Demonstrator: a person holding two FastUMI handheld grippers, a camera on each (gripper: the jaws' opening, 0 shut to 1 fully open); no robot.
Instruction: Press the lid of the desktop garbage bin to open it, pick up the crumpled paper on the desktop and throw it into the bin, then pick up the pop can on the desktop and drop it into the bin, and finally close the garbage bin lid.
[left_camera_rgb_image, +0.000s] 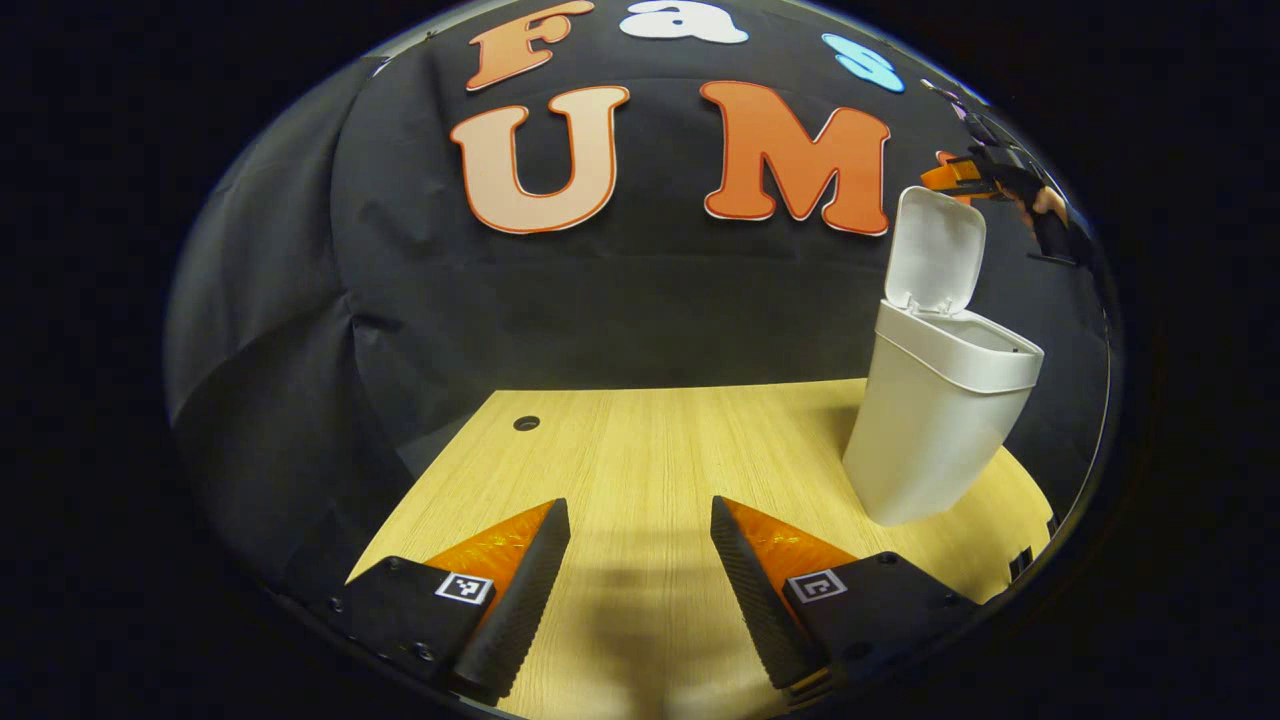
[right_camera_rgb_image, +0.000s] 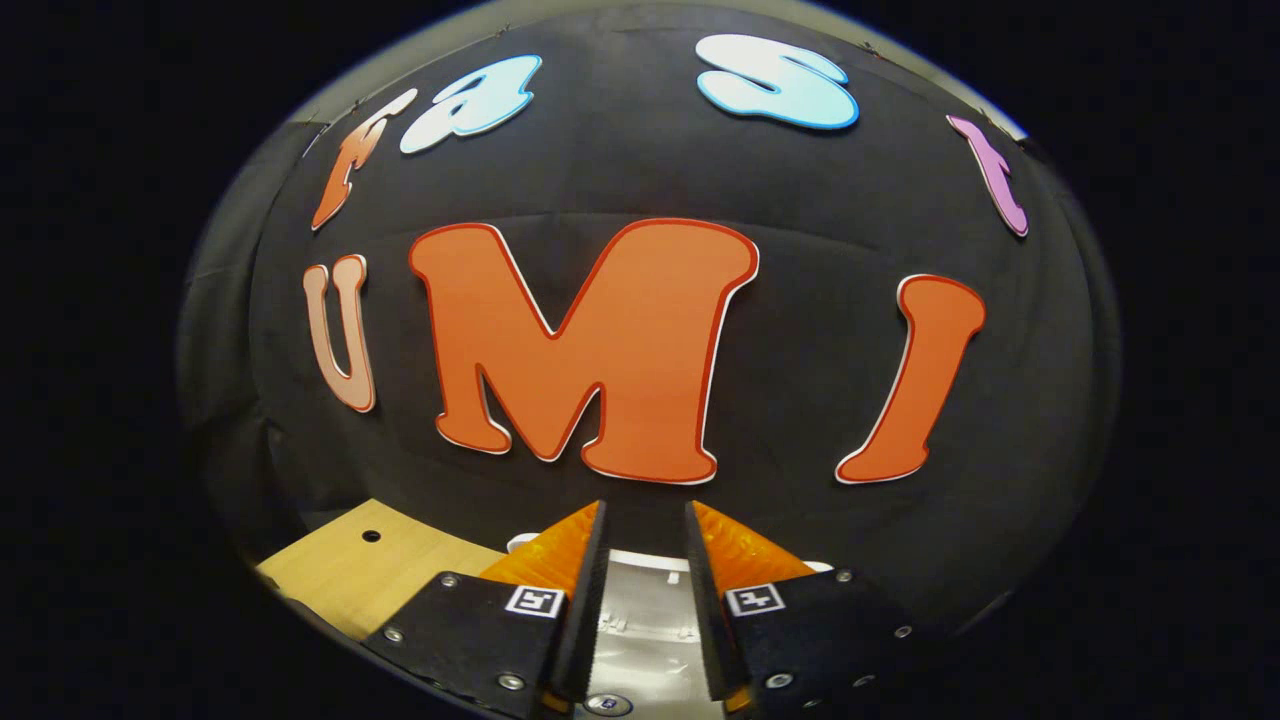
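Garbage bin (left_camera_rgb_image: 935, 420) is standing upright at the right rear of the wooden desktop (left_camera_rgb_image: 640, 440), its long axis vertical, and its lid (left_camera_rgb_image: 935, 250) is tipping back wide open on the hinge. Left gripper (left_camera_rgb_image: 640, 570) is hovering low over bare wood, 2 fingers spread wide and gripping nothing; the bin is lying ahead and to its right, well apart. Right gripper (right_camera_rgb_image: 645, 600) is hanging directly above the lid, jaws parted by a narrow gap with nothing between them. In the left gripper view it is showing just beside the lid's top edge. That makes the right hand nearer, so I'd judge the closing push falls to it.
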